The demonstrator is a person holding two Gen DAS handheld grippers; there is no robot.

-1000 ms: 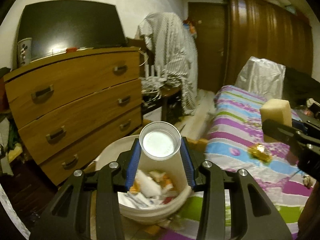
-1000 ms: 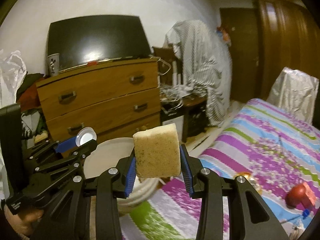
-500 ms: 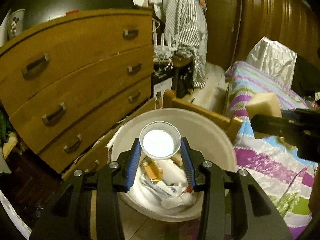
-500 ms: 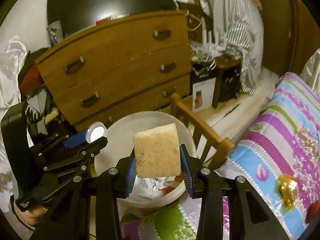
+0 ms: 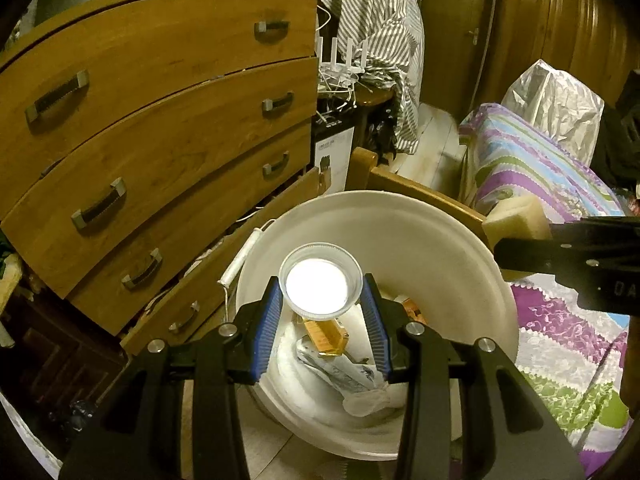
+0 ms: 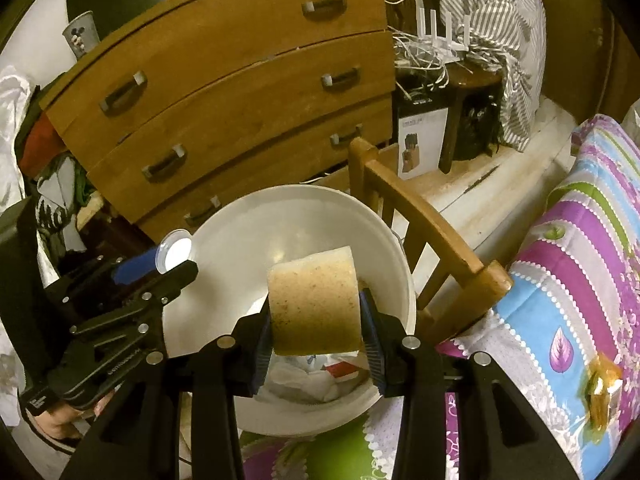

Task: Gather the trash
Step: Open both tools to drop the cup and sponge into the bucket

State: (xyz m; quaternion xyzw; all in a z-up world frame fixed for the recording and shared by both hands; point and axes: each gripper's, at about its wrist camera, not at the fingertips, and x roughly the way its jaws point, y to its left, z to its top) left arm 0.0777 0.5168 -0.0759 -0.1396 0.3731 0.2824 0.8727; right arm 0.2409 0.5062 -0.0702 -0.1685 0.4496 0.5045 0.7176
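Observation:
My left gripper [image 5: 320,312] is shut on a clear plastic cup [image 5: 320,283], held above the mouth of a white bucket [image 5: 420,232] that holds wrappers and paper trash. In the right wrist view my right gripper [image 6: 316,320] is shut on a tan sponge block [image 6: 314,308], over the same white bucket [image 6: 256,224]. That sponge [image 5: 514,218] shows at the right of the left wrist view, over the bucket's right rim. The left gripper with the cup [image 6: 174,250] sits at the bucket's left rim in the right wrist view. A gold wrapper [image 6: 602,386] lies on the bedspread.
A wooden chest of drawers [image 5: 160,128] stands behind the bucket, with a wooden bed frame [image 6: 424,220] beside it. The striped bedspread [image 6: 580,272] fills the right side. A silver bag [image 5: 554,100] sits at the bed's far end. A striped cloth [image 5: 380,28] hangs over cluttered furniture.
Both grippers have moved forward and tilted down, from above the bed to over the bucket. The cup and the sponge have stayed gripped throughout.

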